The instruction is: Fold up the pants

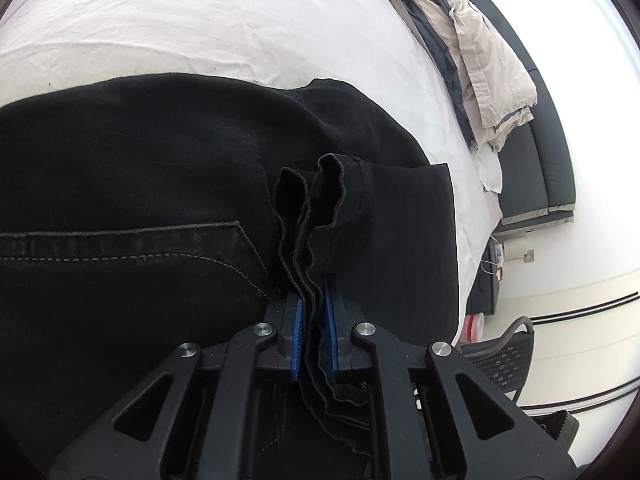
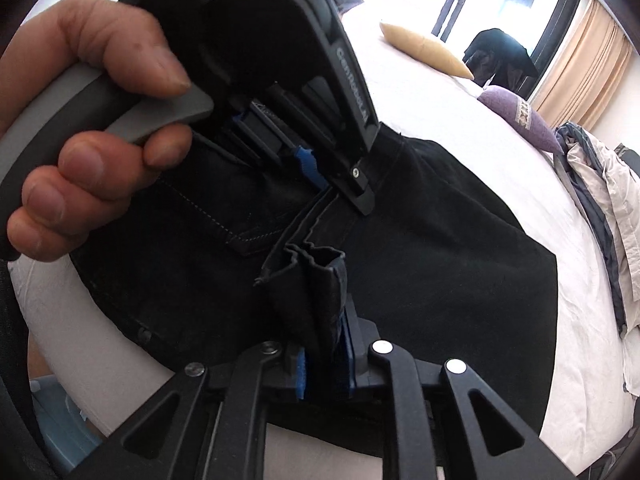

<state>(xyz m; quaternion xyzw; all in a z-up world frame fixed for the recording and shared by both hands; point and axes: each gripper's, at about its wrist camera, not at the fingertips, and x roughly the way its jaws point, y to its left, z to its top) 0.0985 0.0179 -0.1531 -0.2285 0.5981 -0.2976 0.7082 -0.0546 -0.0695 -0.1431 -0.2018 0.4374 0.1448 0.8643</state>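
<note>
A: Surface? 
B: White-sheeted bed [image 1: 200, 20]; curtained window [image 2: 520, 4] beyond, rumpled duvet [image 1: 480, 60] at the bed's edge.

A: Garment? 
B: Black pants [image 1: 120, 160] lie on the bed, pocket stitching showing. Left gripper [image 1: 314, 320] and right gripper [image 2: 324, 364] jaws each clamp bunched hem.

A: Obscured? 
B: Pants' full outline cut off.

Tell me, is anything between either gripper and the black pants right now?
Nothing visible: the left gripper and right gripper are each shut directly on bunched hem layers of the black pants, which lie on the white bed sheet.
</note>
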